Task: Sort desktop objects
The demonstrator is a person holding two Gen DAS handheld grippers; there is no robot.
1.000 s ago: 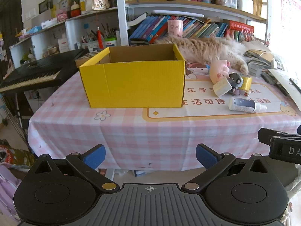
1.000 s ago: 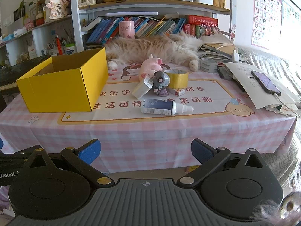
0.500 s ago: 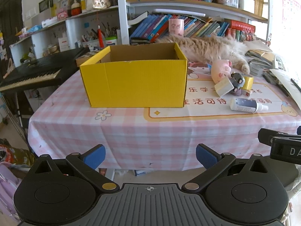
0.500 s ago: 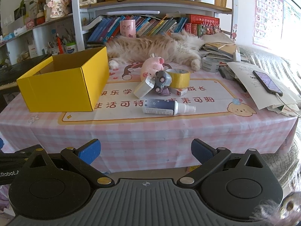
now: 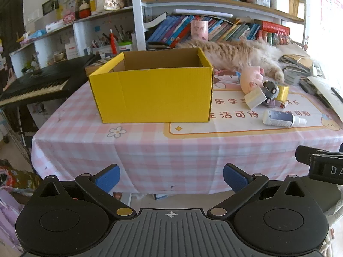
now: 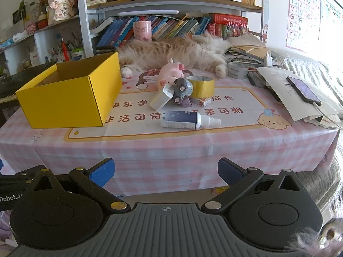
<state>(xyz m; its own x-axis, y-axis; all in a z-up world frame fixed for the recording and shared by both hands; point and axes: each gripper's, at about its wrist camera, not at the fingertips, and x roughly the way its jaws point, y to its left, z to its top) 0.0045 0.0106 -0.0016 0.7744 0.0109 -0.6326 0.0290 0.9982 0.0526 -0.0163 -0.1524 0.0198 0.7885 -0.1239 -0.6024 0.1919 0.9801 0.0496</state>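
Note:
An open yellow cardboard box (image 5: 152, 94) (image 6: 68, 98) stands on the pink checked tablecloth (image 5: 150, 145). To its right lies a cluster: a pink plush pig (image 6: 169, 72), a grey toy car (image 6: 182, 90), a white block (image 6: 159, 100), a roll of yellow tape (image 6: 201, 86), a small red-and-white box (image 6: 201, 101) and a spray bottle (image 6: 184, 122) on its side. My left gripper (image 5: 171, 176) and right gripper (image 6: 165, 170) both hang open before the table's front edge, holding nothing.
A long-haired cat (image 6: 178, 51) lies along the back of the table. Papers with a phone (image 6: 303, 90) and grey tape (image 6: 236, 70) crowd the right side. Bookshelves (image 6: 171, 4) stand behind, and a keyboard piano (image 5: 36, 85) sits to the left.
Both views have drawn slightly closer to the table and tilted a little down. Nothing on the table has moved, and both grippers stay open.

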